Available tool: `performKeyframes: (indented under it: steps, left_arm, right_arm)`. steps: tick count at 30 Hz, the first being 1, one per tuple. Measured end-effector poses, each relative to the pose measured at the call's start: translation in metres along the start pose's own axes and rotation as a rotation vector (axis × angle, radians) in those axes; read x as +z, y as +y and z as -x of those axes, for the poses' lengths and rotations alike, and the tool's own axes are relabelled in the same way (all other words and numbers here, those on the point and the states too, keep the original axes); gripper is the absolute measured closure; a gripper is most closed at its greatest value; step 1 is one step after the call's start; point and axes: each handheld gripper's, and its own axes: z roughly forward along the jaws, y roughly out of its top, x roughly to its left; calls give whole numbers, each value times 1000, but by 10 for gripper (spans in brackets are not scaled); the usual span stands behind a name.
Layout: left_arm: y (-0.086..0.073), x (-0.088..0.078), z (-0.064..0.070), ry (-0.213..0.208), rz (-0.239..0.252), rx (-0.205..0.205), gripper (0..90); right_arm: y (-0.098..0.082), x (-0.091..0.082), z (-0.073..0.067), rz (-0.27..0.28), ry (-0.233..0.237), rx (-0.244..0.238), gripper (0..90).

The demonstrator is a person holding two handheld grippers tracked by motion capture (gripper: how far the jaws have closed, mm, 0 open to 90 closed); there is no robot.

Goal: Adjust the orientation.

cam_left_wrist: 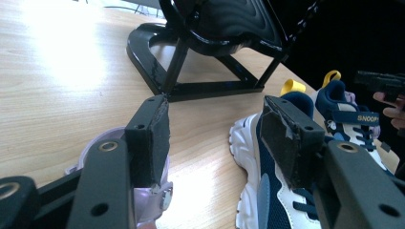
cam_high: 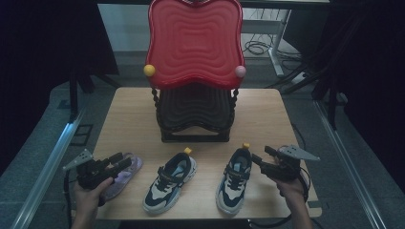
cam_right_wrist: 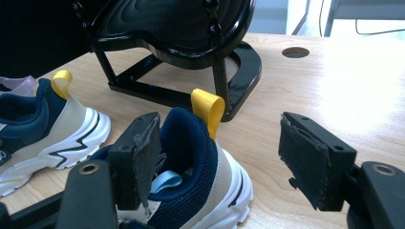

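Two navy-and-white sneakers with yellow heel loops lie on the wooden table (cam_high: 267, 114), the left sneaker (cam_high: 170, 182) and the right sneaker (cam_high: 234, 182). A lilac shoe (cam_high: 126, 172) lies at the near left. My left gripper (cam_high: 119, 162) hovers over the lilac shoe, open, with bare table between its jaws (cam_left_wrist: 217, 107); the lilac shoe (cam_left_wrist: 90, 148) shows under its left jaw. My right gripper (cam_high: 260, 157) is open at the right sneaker's heel (cam_right_wrist: 200, 157). Its left jaw sits over the shoe's opening and its right pad (cam_right_wrist: 310, 157) stands clear of the shoe.
A black stand (cam_high: 193, 119) carrying a red wavy tray (cam_high: 193, 40) occupies the table's middle back. Bare tabletop lies to the stand's left and right. A round cable hole (cam_right_wrist: 295, 52) is in the far tabletop. The table's front edge runs just below the shoes.
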Motion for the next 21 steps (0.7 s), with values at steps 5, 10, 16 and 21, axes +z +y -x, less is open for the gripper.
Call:
performKeyframes:
  steps: [5,10,16,21]
  left_arm:
    - [2,-4,-3,9,-11,9,425]
    - [2,0,-9,-12,-35,16,422]
    - [7,3,2,-45,-54,60,421]
    - [8,-4,17,-31,-52,95,424]
  right_arm:
    - [1,1,2,-10,-16,-14,313]
    - [4,-1,1,-4,-32,-19,313]
    - [10,-8,-8,8,-25,-61,326]
    - [11,-10,-12,32,25,-40,324]
